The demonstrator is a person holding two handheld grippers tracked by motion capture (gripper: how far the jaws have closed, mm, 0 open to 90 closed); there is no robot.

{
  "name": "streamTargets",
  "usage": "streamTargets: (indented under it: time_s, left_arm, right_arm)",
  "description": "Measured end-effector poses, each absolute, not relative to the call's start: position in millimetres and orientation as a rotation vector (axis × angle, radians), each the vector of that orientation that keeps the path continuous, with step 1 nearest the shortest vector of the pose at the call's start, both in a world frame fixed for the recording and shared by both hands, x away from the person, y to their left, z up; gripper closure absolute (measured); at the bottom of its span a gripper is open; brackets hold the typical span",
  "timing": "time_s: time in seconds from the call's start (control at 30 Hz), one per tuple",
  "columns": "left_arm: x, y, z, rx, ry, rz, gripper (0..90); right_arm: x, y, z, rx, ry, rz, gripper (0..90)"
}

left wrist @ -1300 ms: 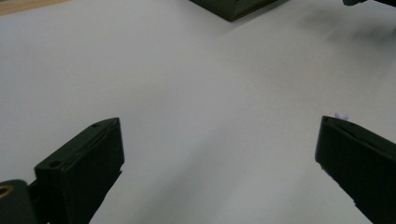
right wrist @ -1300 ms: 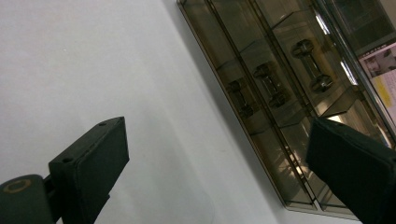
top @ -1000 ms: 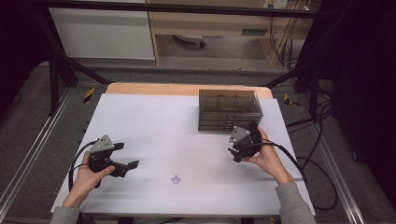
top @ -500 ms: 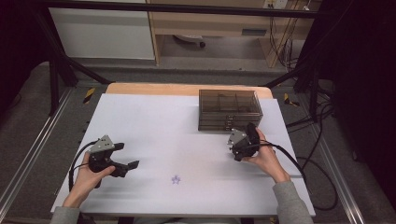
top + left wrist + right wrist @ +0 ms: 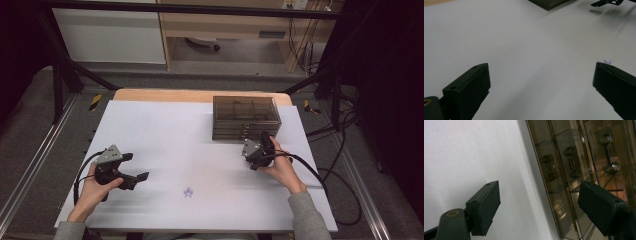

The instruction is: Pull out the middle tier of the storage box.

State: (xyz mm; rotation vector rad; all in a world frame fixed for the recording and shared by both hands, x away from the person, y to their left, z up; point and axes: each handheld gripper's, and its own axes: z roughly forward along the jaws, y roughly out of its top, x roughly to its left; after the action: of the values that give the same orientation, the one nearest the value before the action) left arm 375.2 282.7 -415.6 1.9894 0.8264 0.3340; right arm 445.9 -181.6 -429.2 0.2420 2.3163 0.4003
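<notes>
A smoky transparent drawer box [image 5: 245, 117] stands at about 1 o'clock on the white table [image 5: 165, 130], close to its far edge; its small metal drawer knobs [image 5: 549, 167] show through the front panels. Just below it, at 3 o'clock, the right gripper [image 5: 257, 150] points at the box front, jaws spread apart and holding nothing, the right hand [image 5: 280, 167] behind it. At 8 o'clock the left gripper [image 5: 131, 170], in the left hand [image 5: 95, 187], rests low with jaws likewise released. A small purple star mark [image 5: 188, 192] lies at 6 o'clock. Bare tabletop stretches between both hands.
</notes>
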Motion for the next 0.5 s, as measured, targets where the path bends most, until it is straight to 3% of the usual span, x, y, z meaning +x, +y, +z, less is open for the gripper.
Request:
streamTargets:
  time_s: [0.5]
  left_arm:
    - [375.5, 282.5, -416.3, 1.993, 0.828, 0.334, 1.0]
  right_arm:
    - [455.2, -177.3, -435.7, 0.13, 2.253, 0.346, 22.8]
